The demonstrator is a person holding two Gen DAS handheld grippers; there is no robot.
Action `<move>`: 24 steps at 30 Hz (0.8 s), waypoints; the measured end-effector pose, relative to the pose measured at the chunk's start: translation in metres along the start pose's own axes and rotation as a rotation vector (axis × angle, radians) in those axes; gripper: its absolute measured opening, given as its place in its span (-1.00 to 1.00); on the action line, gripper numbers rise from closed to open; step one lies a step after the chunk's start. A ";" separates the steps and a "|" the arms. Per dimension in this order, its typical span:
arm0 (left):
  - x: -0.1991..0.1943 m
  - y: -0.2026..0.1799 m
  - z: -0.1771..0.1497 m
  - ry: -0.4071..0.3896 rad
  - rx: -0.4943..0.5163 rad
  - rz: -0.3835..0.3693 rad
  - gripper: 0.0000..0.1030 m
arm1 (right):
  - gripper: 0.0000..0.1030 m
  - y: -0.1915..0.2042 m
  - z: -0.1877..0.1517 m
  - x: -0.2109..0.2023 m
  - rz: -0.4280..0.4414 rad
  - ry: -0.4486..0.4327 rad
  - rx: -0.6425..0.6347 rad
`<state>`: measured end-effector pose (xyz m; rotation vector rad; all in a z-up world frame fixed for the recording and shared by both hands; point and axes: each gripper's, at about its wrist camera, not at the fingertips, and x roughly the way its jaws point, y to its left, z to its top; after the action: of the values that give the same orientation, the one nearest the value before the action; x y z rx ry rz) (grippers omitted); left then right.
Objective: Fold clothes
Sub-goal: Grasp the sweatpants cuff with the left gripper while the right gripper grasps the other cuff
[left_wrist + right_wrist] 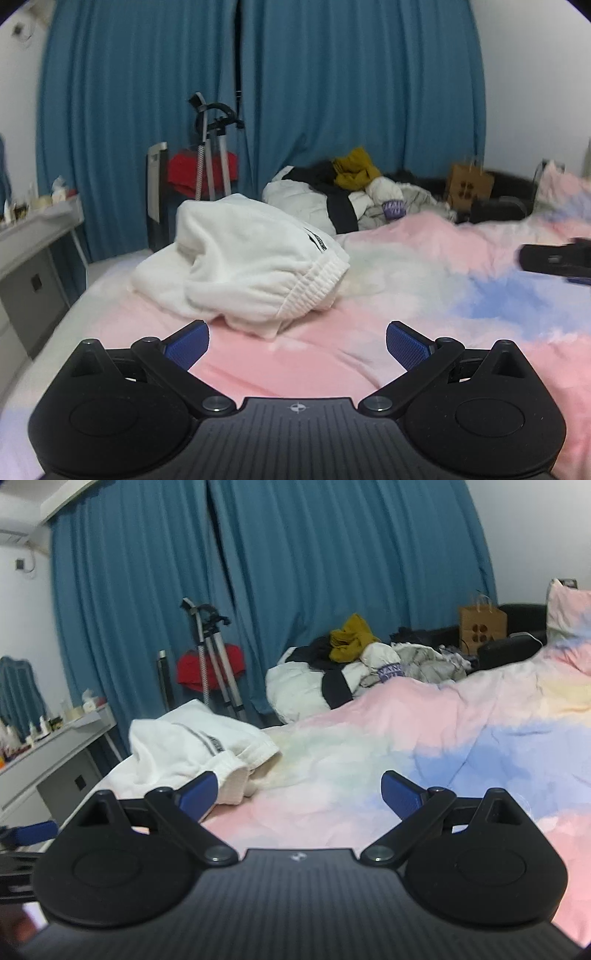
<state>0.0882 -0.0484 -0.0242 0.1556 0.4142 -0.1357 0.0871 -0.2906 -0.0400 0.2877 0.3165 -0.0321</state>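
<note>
- White garment (243,258), a fleecy piece with a ribbed cuff and a small dark label, lies crumpled in a heap on the pastel bedcover (388,280), toward the bed edge nearest the grey desk (33,236)
- Your left gripper (297,345) hovers just short of that garment, its blue-padded fingers (186,345) spread wide and holding nothing
- Your right gripper (299,797) is also spread wide and empty; in its own view its left finger (197,797) overlaps the garment's ribbed cuff (236,779), but you cannot tell whether they touch
- From the left wrist view, the dark tip of your right gripper shows well to the right of the garment, above the blue patch of the cover
- Beyond the garment, a pile of other clothes (354,192) topped by a mustard piece (354,168) sits against the blue curtain (332,92)
- Right of that pile stands a brown paper bag (482,626)
- Left of the pile, behind the garment, a tripod (212,661) stands before something red (236,664)
</note>
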 end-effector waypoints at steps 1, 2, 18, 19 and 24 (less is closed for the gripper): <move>0.015 -0.005 0.004 0.001 0.024 0.014 1.00 | 0.88 -0.003 0.000 0.002 -0.016 0.000 0.000; 0.032 -0.008 0.008 0.005 0.043 0.023 1.00 | 0.88 -0.005 -0.001 0.004 -0.039 -0.005 -0.001; 0.244 -0.063 0.019 0.089 0.296 0.173 0.78 | 0.88 -0.046 -0.027 0.087 -0.188 0.031 -0.008; 0.248 -0.067 0.018 0.088 0.316 0.196 0.56 | 0.88 -0.045 -0.030 0.093 -0.179 0.044 -0.009; 0.228 -0.067 0.024 0.070 0.325 0.215 -0.13 | 0.88 -0.036 -0.037 0.106 -0.141 0.049 -0.041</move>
<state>0.2934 -0.1408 -0.1039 0.5241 0.4409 0.0151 0.1738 -0.3133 -0.1165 0.2251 0.3854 -0.1579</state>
